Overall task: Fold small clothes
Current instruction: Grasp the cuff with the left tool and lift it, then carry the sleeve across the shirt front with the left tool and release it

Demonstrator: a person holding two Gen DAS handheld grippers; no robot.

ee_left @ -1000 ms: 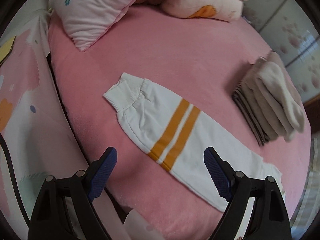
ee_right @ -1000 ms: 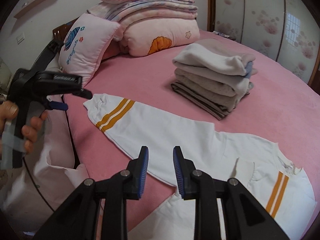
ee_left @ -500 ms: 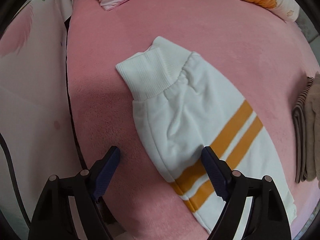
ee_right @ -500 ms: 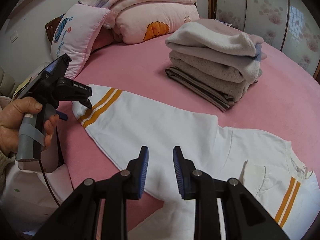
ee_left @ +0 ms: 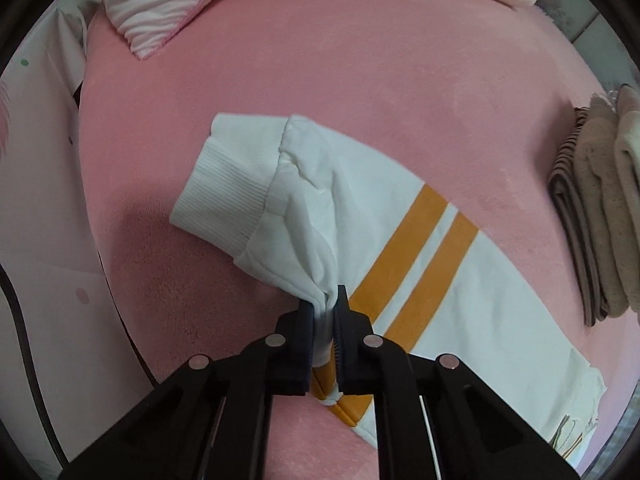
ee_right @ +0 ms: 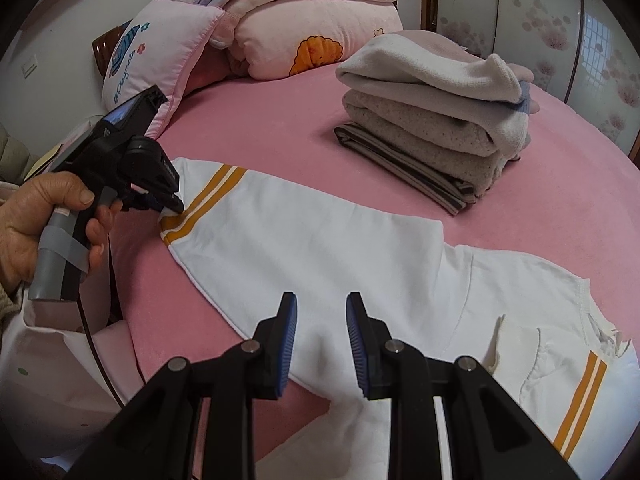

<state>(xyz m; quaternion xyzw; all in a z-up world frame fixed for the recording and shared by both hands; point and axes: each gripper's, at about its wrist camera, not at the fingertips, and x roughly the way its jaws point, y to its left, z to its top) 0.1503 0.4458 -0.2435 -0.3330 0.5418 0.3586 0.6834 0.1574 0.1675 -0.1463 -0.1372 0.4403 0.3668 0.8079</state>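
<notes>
A small white sweatshirt [ee_right: 360,256] with orange stripes lies flat on the pink bed [ee_right: 280,128]. Its left sleeve [ee_left: 400,248] stretches toward the bed's left edge, ribbed cuff [ee_left: 228,188] at the end. My left gripper [ee_left: 326,312] is shut on a pinch of the sleeve's near edge, just beside the two orange stripes [ee_left: 424,256]; it also shows in the right wrist view [ee_right: 172,204]. My right gripper [ee_right: 320,344] is slightly open and empty, hovering over the sweatshirt's near hem. The other sleeve [ee_right: 560,376] lies folded onto the body at the right.
A stack of folded clothes [ee_right: 436,120] sits at the back right of the bed, also in the left wrist view [ee_left: 600,216]. Pink pillows [ee_right: 160,52] and folded quilts [ee_right: 312,20] lie at the head. The bed's left edge [ee_left: 92,216] drops beside the cuff.
My left gripper moved down to the sleeve and closed from wide open onto its near edge, bunching the cloth. My right gripper drifted slightly forward, its gap unchanged.
</notes>
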